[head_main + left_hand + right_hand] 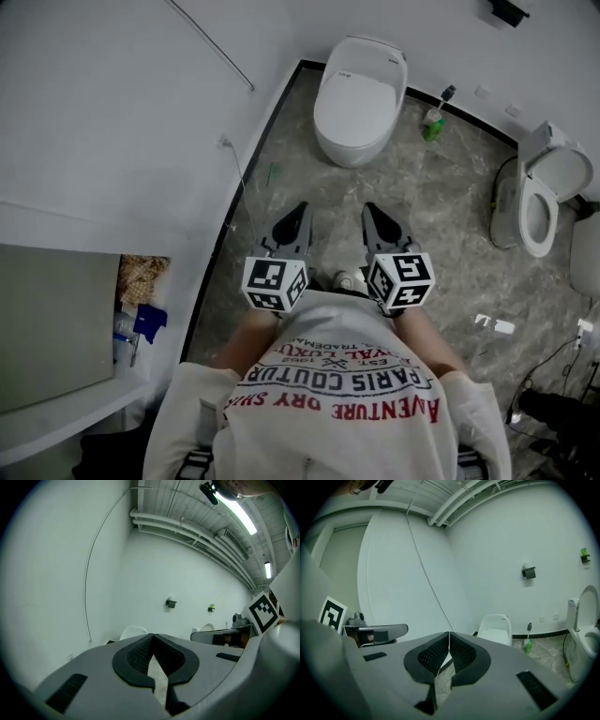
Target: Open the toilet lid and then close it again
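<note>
toilet [361,94]: lid down; second toilet [553,178]: lid up; green bottle [432,125]: between

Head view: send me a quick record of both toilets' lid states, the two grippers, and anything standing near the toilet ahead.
toilet ahead: lid down
second toilet: off to the right, lid up
left gripper: shut, empty, well short of the toilet ahead
right gripper: shut, empty, level with the left one
green bottle: stands just right of the toilet ahead
task stage: lid not yet touched
</note>
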### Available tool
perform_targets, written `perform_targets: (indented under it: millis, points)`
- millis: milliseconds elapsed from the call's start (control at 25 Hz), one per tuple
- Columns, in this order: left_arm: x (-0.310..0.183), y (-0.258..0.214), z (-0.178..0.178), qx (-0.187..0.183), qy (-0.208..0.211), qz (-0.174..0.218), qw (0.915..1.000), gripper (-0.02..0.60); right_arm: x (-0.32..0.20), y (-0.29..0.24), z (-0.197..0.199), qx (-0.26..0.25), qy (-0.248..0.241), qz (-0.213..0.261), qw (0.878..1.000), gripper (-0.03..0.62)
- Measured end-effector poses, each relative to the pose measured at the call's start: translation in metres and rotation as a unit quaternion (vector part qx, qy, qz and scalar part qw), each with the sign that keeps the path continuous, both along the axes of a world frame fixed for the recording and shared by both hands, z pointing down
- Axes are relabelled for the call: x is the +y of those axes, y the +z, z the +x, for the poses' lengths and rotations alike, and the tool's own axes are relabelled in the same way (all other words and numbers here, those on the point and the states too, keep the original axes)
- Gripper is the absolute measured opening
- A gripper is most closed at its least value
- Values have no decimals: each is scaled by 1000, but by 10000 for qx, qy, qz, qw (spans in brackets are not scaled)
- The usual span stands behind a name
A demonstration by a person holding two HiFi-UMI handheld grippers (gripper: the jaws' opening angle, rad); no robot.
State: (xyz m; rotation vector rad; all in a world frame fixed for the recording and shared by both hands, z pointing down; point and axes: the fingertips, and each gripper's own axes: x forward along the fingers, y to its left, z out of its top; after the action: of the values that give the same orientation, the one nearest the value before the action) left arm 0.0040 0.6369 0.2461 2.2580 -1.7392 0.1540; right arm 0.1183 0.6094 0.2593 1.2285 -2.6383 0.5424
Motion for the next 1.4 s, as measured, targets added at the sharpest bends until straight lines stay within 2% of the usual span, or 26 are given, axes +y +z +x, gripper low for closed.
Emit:
perform_targets:
  millis: [240, 600, 760, 1040, 1200, 1400]
  points:
    - [-57, 13, -2, 54, 17, -172, 9998, 8, -41, 17, 8, 96, 57, -111, 9999, 15]
    - [-187, 33, -7, 38, 816, -186, 9965, 6, -149, 43, 7, 231, 849, -326, 9956, 15]
    - [-248, 47, -29, 111, 1147, -282, 9929, 7, -204, 55, -15, 243, 1171, -395, 9920, 15]
    - [-365, 70, -89, 124, 1531, -450, 9871, 7, -311, 69, -74, 305, 1529, -482, 9866, 15]
    - [-410, 104, -118, 180, 1689, -747, 9826, 6, -357, 93, -96, 343, 1707, -671, 9824, 15]
    - [-447, 140, -128, 78, 2075, -908, 9740, 6, -394, 122, -113, 478, 1765, -833, 9796, 15]
